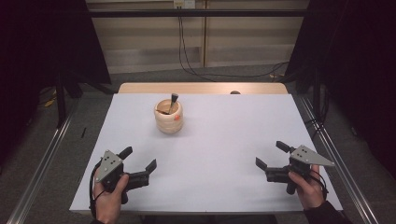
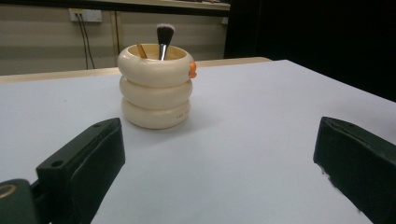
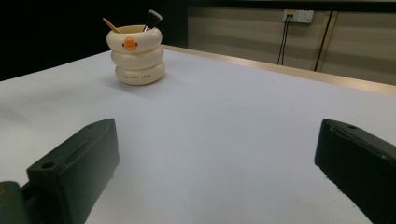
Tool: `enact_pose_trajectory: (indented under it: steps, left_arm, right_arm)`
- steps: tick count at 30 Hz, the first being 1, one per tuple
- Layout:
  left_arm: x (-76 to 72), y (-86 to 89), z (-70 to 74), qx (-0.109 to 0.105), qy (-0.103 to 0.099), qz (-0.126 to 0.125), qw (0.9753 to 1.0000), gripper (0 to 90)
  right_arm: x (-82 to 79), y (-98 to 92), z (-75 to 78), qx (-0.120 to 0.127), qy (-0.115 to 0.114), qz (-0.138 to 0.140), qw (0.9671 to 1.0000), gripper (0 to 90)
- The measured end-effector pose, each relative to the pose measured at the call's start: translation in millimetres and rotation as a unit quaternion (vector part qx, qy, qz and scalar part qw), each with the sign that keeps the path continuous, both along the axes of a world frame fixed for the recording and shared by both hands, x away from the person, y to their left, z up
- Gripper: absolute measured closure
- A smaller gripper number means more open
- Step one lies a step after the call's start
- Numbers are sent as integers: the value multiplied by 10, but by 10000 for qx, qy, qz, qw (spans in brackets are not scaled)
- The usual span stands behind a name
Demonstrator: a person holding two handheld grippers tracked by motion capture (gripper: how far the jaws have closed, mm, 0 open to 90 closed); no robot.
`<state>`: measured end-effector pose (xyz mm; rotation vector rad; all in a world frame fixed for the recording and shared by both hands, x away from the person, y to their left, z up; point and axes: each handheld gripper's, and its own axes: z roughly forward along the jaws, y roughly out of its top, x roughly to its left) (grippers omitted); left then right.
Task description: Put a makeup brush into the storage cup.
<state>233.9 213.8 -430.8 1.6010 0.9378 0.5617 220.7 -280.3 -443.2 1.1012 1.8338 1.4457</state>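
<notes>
Cream-coloured and built like three stacked rings, the holder (image 1: 169, 116) stands upright on the white table (image 1: 224, 154), toward the far side and a little left of the middle. An orange beak-like knob (image 3: 129, 44) sticks out from its top ring, and small dark lettering runs along the bottom ring, too small to read. Inside stand two things: a brush (image 2: 164, 38) with a dark, fluffy head and a silvery ferrule, leaning against the rim with its head well above it, and a thin yellowish stick (image 2: 141, 50) whose tip just clears the rim on the other side. How deep either goes into the holder cannot be seen.

Both grippers sit near the front edge, well apart from the holder and from each other. The left gripper (image 1: 139, 162) is held in the left hand (image 1: 109, 198) at the near left corner, jaws spread wide with nothing between them; in the left gripper view the holder lies ahead between the two black jaws. The right gripper (image 1: 271, 155) is held in the right hand (image 1: 309, 189) at the near right, jaws likewise wide apart and empty; in the right gripper view the holder stands far off to the upper left, its orange knob facing that camera.
</notes>
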Motion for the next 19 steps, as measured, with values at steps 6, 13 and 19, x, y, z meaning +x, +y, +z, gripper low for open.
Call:
enact_pose_trajectory:
  steps: [6, 13, 19]
  left_arm:
    - [-89, 50, -38, -118, 11, 0, 9999, 18]
    - [-88, 98, -55, -114, -59, 87, 9999, 13]
    - [-66, 100, -79, -24, 55, -15, 10000, 43]
  right_arm:
    - [-14, -24, 6, 5, -20, -17, 10000, 0]
    - [-12, -11, -2, -29, -48, 34, 10000, 0]
    - [9, -23, -18, -48, 7, 124, 9999, 0]
